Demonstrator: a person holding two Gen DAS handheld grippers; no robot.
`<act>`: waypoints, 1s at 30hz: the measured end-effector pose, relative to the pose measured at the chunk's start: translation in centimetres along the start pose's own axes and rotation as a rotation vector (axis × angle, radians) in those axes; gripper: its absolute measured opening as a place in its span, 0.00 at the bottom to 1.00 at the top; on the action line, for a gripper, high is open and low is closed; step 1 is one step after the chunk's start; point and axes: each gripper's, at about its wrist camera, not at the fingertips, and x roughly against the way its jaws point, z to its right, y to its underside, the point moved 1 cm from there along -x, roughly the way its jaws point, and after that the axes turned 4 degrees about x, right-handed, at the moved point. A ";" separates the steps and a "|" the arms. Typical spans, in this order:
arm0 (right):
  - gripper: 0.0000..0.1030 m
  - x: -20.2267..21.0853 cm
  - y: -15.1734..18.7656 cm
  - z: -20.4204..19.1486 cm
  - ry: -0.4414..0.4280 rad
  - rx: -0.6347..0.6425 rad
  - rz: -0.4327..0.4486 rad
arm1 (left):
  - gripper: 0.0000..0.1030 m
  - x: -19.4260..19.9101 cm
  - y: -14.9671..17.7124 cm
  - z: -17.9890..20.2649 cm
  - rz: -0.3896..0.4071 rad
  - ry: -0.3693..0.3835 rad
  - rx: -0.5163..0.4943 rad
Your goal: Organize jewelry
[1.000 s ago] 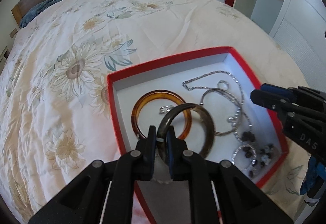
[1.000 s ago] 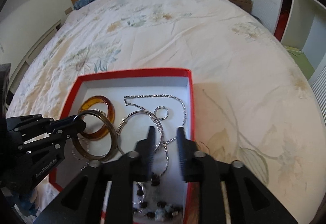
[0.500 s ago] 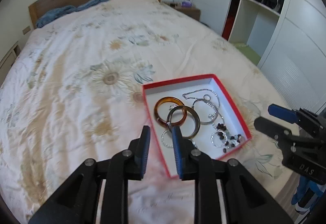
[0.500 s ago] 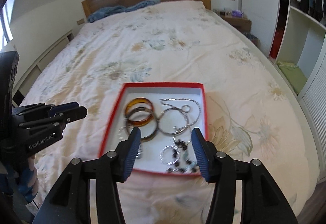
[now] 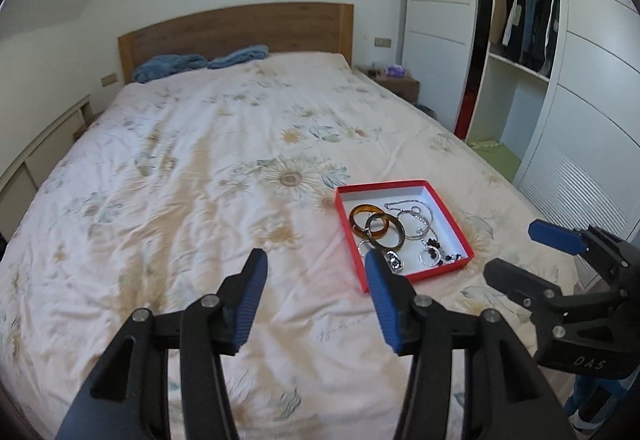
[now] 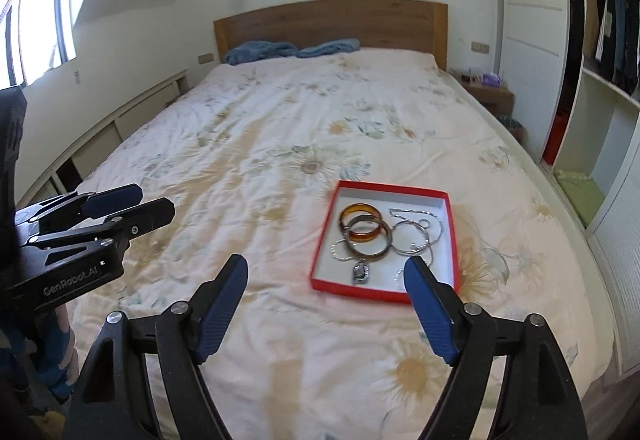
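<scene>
The shallow red cardboard box (image 6: 451, 236), right of centre in both views on the floral bedspread (image 6: 280, 144), already holds the amber and dark bangles (image 6: 366, 234) and silver chains (image 6: 416, 232), so with left gripper (image 5: 316, 280) and right gripper (image 6: 326, 286) both spread wide, empty and clear of it, the tidying looks finished.

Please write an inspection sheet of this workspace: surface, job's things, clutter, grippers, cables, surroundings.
Surface: bed with a floral cover, wrinkled.
Job's things: red box lies open on the bed; inside are an amber bangle, a dark bangle overlapping it, a silver hoop, a chain, and small pieces too fine to name.
Clutter: blue cloth by the headboard.
Grippers: left gripper open, empty, above the bed; right gripper open, empty, near the box.
Cables: nothing seen.
Surroundings: wardrobe with hanging clothes, nightstand, window.
</scene>
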 end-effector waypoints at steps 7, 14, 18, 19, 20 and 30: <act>0.86 3.8 1.5 -4.4 0.007 0.034 0.052 | 0.48 5.7 2.4 -1.1 0.076 -0.090 -0.012; 0.90 6.8 3.3 -7.4 0.023 0.060 0.090 | 0.52 9.8 4.3 -2.9 0.140 -0.148 0.035; 0.93 8.2 4.0 -8.1 0.037 0.058 0.116 | 0.58 11.4 5.1 -3.2 0.174 -0.168 0.055; 0.94 8.4 4.1 -8.0 0.038 0.055 0.121 | 0.58 11.7 5.3 -3.2 0.180 -0.169 0.057; 0.94 8.6 4.3 -8.0 0.040 0.053 0.126 | 0.58 12.0 5.4 -3.3 0.185 -0.172 0.059; 0.97 9.6 5.9 -7.7 0.062 0.036 0.145 | 0.60 12.8 6.9 -3.5 0.194 -0.204 0.065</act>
